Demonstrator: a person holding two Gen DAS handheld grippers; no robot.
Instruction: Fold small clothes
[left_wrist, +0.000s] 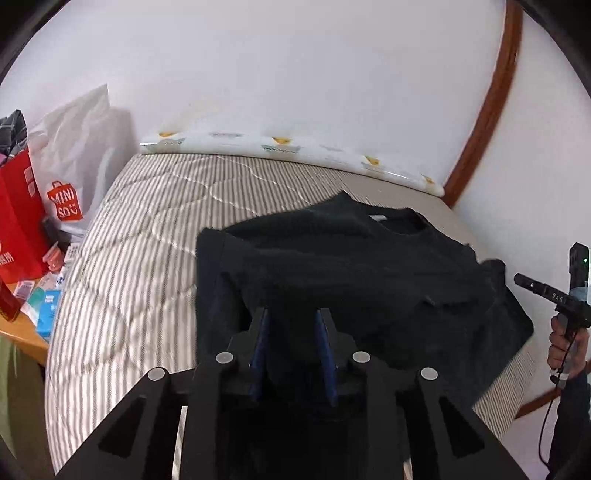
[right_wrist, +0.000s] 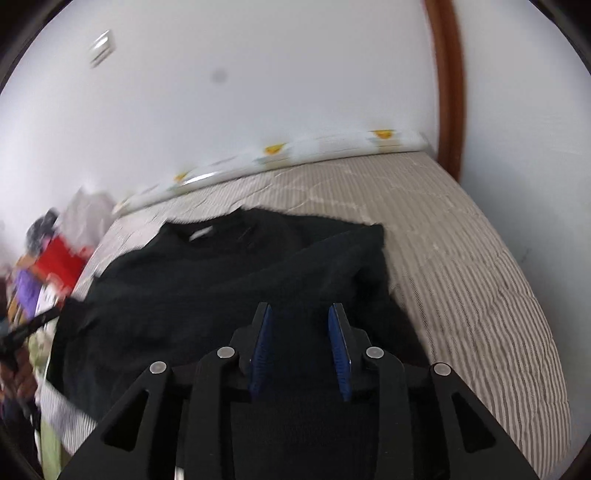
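With the left gripper (left_wrist: 293, 314) and right gripper (right_wrist: 301, 310) both parted and gripping nothing above the black knitted sweater (left_wrist: 351, 266) on the striped quilted bed (left_wrist: 129, 258), its loosely laid sleeves could slip open.

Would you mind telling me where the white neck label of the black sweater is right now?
The white neck label sits inside the collar at the far end of the black sweater, toward the patterned pillow along the wall, on the striped bedcover.

Blurred clutter, hidden hem

Left of the black sweater (right_wrist: 221, 280), the red bag (right_wrist: 61, 267) and bedside clutter smear into blur; the sweater's near hem hides behind the right gripper (right_wrist: 300, 314), whose body the bottom edge crops.
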